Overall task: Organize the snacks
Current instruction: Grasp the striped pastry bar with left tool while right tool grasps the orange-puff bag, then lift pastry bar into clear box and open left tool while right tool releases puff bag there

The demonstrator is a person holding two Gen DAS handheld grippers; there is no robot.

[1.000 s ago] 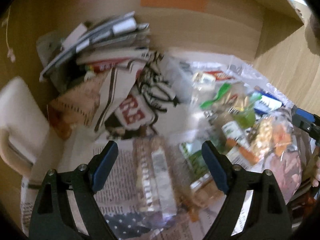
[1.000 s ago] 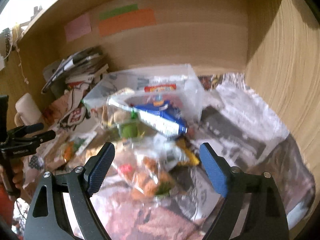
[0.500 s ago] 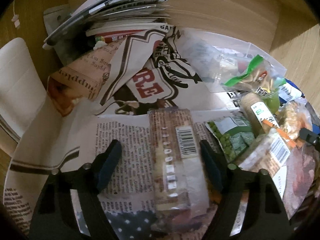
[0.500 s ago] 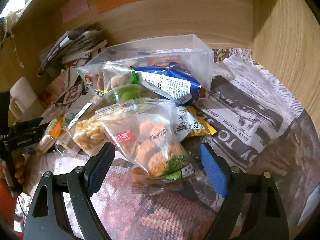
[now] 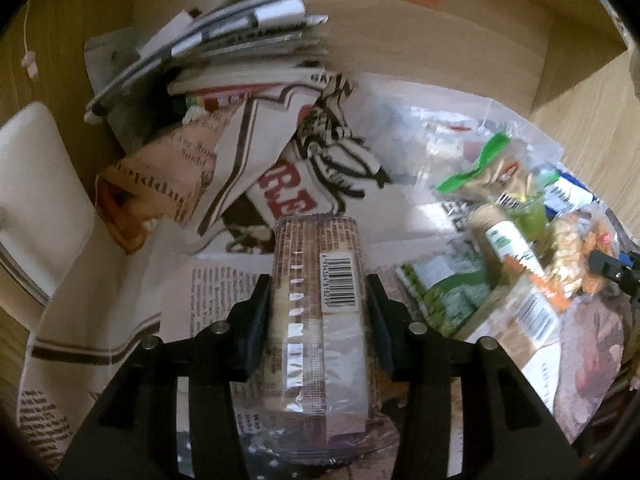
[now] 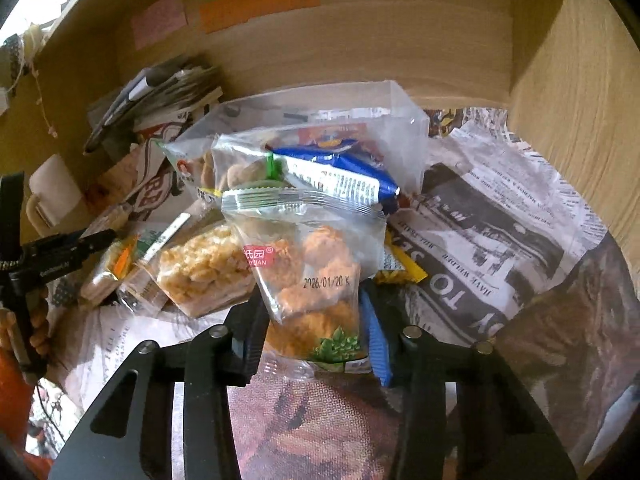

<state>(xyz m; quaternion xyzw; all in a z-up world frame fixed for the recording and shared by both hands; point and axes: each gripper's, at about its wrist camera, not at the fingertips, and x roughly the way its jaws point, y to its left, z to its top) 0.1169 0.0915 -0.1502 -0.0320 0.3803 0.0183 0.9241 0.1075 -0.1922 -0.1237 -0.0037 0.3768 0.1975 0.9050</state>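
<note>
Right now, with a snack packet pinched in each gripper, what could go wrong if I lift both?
1. The right gripper squeezes the clear bag of orange puffs; the brittle pieces could crush.
2. That bag overlaps the rice-crisp pack and yellow packet, so lifting may drag them along.
3. The left gripper pinches the long brown barcode packet across its width; it might sag or slip.

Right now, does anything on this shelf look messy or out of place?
Yes. The snack packets lie heaped and overlapping beside the clear plastic tub rather than sorted, and the stack of papers at the back left leans askew, edges fanned out.
</note>
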